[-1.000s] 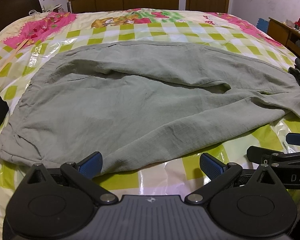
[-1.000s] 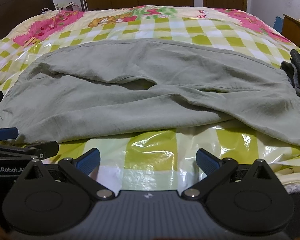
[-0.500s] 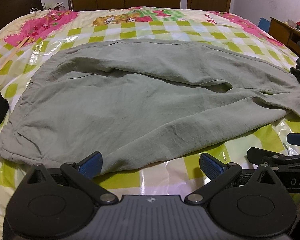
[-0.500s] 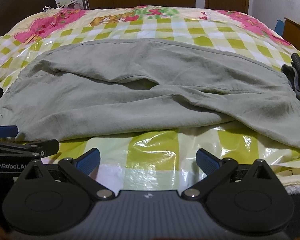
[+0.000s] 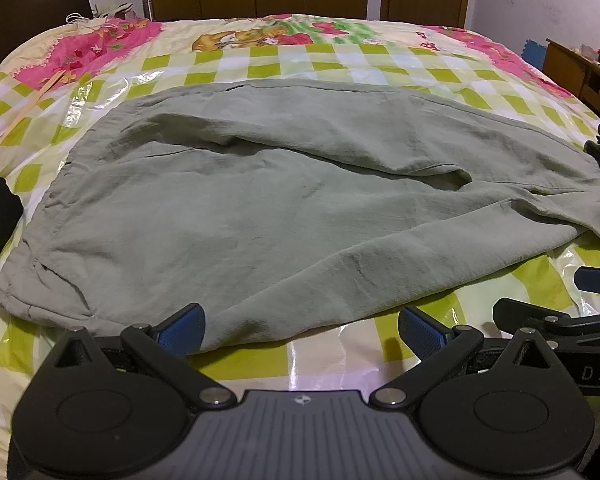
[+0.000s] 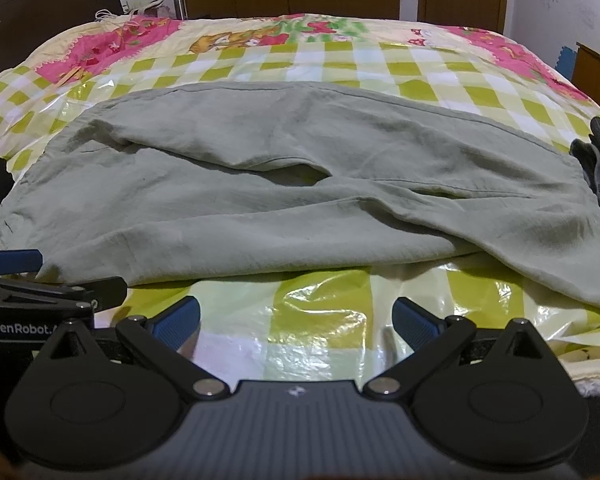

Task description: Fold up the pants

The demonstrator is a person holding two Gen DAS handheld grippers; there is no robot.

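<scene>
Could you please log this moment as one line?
pants: flat on bed | left claw: open, at near edge | right claw: open, short of pants

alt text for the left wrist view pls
Grey-green pants lie spread on a green-checked bedspread, near hem just ahead of the open left tool. The right tool shows at right.

Black tool (image 5: 300, 330), blue ribbed pads (image 5: 182, 328)

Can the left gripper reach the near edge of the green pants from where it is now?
Probably yes. The left gripper is open, and the near edge of the pants lies just ahead of its fingertips on the bed cover. Nothing lies between them.
</scene>
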